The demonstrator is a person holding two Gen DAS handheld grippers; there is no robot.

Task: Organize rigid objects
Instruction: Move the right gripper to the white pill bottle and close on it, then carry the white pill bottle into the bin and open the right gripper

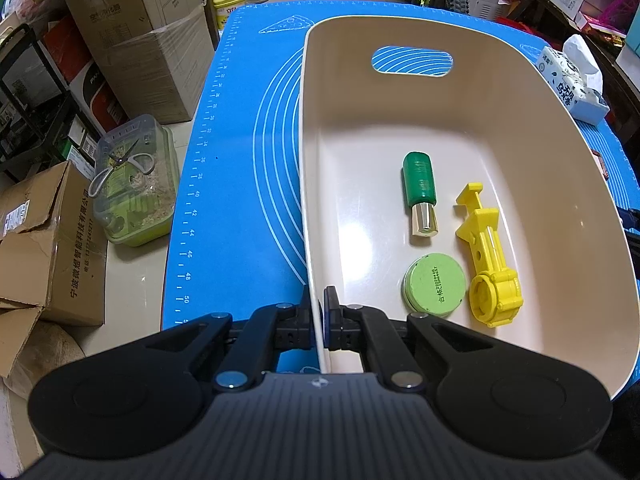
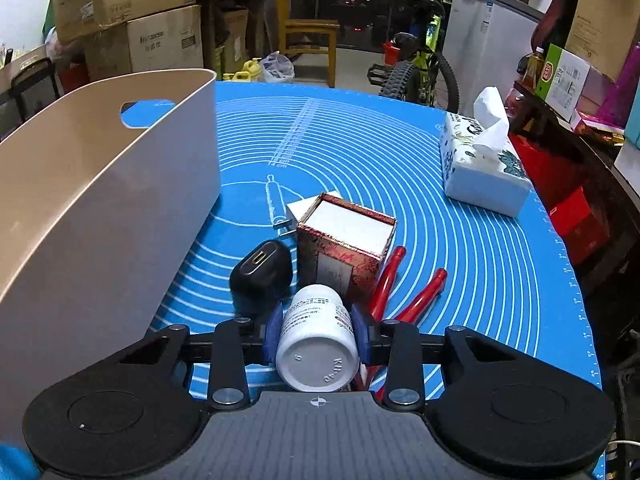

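Note:
My left gripper (image 1: 320,312) is shut on the near rim of the beige basket (image 1: 520,128). Inside it lie a green bottle with a gold cap (image 1: 419,192), a round green tin (image 1: 435,284) and a yellow plastic part (image 1: 490,264). My right gripper (image 2: 316,330) is shut on a white pill bottle (image 2: 318,340), its base toward the camera. On the blue mat (image 2: 460,240) beyond it sit a black adapter (image 2: 262,270), a red patterned box (image 2: 346,244) and red-handled pliers (image 2: 404,288). The basket (image 2: 100,208) stands to the left.
A tissue pack (image 2: 484,164) sits at the mat's far right edge. Cardboard boxes (image 1: 48,240) and a clear bin with scissors (image 1: 132,184) stand on the floor to the left of the table. A bicycle (image 2: 416,64) and chair (image 2: 308,36) stand behind.

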